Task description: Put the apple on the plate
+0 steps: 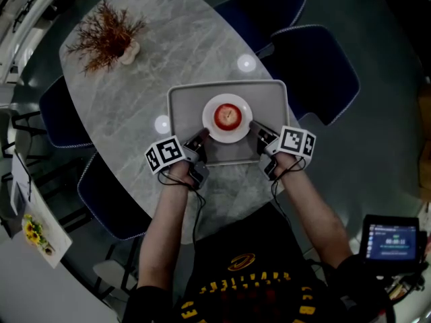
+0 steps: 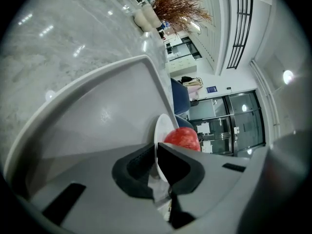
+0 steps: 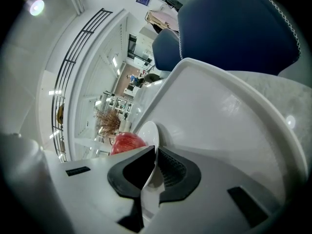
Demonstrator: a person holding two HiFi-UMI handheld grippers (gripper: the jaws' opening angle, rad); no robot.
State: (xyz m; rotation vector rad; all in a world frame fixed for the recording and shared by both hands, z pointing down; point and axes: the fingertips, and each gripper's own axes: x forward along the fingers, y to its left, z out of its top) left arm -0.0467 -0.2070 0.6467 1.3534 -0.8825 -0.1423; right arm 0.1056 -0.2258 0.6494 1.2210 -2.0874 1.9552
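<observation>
The apple (image 1: pixel 227 116) sits on the plate (image 1: pixel 210 106). My left tongs (image 1: pixel 201 140) and right tongs (image 1: pixel 256 128) pinch its rim at eight and four o'clock. Only letting go remains, I judge.

Red apple (image 1: pixel 227 116): round, whole, yellowish patch on top, seated at centre of plate (image 1: pixel 227 138). The plate: small, round, white, plain, seen over the middle of grey tray (image 1: pixel 183 106), nr its front edge. Its rim is pinched at opp. sides, by left gripper (image 1: pixel 202 138) & right gripper (image 1: pixel 256 128). Whether it rests on the tray can't be told.
</observation>
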